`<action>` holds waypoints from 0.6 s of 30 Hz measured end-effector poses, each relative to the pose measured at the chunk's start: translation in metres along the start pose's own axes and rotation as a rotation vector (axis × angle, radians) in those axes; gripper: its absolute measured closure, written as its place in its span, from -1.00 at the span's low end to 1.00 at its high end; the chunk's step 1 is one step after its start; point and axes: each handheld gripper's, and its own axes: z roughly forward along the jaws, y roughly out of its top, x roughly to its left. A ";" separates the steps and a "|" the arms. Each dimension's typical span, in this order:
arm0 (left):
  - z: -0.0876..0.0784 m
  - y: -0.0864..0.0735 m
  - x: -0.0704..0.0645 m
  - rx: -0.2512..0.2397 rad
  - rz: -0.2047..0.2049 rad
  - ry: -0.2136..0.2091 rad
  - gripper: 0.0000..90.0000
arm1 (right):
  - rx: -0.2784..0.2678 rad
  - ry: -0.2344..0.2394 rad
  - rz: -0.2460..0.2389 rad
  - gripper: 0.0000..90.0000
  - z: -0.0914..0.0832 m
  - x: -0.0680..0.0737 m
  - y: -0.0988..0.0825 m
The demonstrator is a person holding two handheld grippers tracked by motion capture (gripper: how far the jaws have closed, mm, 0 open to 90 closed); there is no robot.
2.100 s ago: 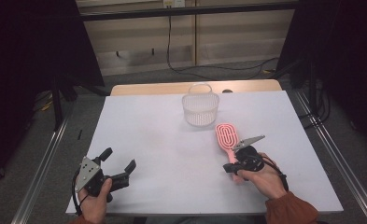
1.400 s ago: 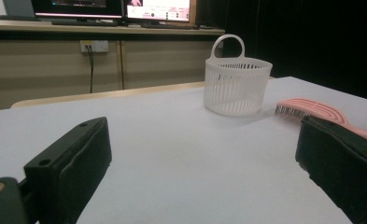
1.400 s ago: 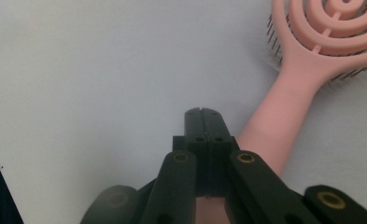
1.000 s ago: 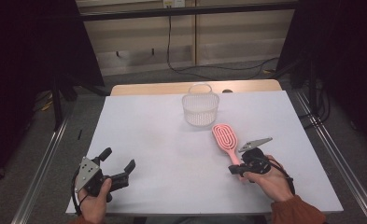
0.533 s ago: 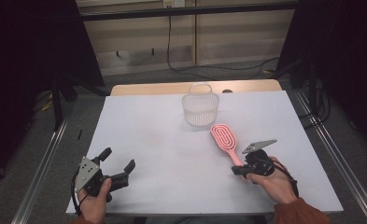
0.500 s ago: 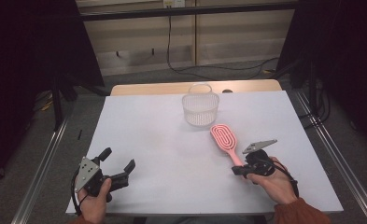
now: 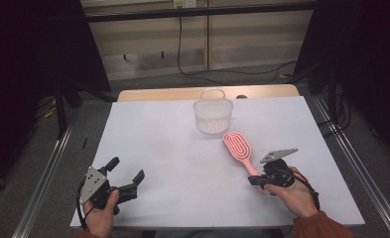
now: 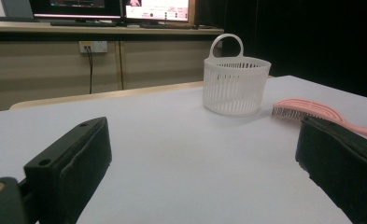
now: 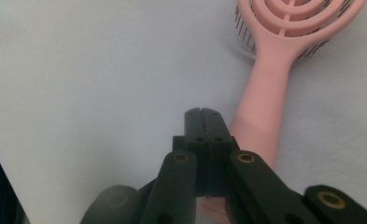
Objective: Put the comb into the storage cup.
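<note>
Your left claw (image 7: 125,179) rests low on the near left part of the white worktop (image 7: 172,148), held in your left hand (image 7: 100,210). Its two jaws stand wide apart and nothing is between them. In the left gripper view one black pad (image 8: 78,163) is at the left and the other at the right, with bare worktop in the gap.

Your right claw (image 7: 256,180) is at the near right part of the worktop, in your right hand (image 7: 294,191). Its jaws are pressed together. In the right gripper view the two jaws meet flat against each other, and no part of a thing shows between them. The handle of the pink hairbrush (image 9: 270,107) lies just beside the closed tips, on their right side in that view, and it runs under the claw toward your hand. Whether the claw touches the handle I cannot tell.

From the right claw, the hairbrush (image 7: 238,148) goes away from you and a little to the left, and its oval head lies on the worktop with the bristles down.

Beyond the brush head, farther from both claws, the white plastic basket (image 7: 213,115) stands upright with its handle raised. It is near the brush head but apart from it. From the left claw, the basket (image 8: 236,84) is far ahead and to the right.
</note>
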 end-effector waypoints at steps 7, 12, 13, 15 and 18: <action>0.000 0.000 0.000 -0.003 -0.005 0.001 -0.92 | 0.007 -0.005 -0.006 1.00 0.002 0.000 -0.001; 0.000 0.000 0.000 -0.004 -0.008 0.001 -0.92 | 0.001 -0.010 -0.002 1.00 0.000 -0.001 0.000; 0.000 0.000 0.001 -0.002 -0.005 0.000 -0.92 | 0.001 -0.010 0.000 1.00 0.000 -0.002 0.000; 0.000 0.000 0.000 -0.005 -0.011 -0.001 -0.92 | -0.001 -0.012 0.002 1.00 0.000 -0.003 -0.001; -0.001 0.000 0.001 -0.005 -0.010 0.006 -0.92 | 0.000 -0.016 0.005 1.00 0.000 -0.003 -0.001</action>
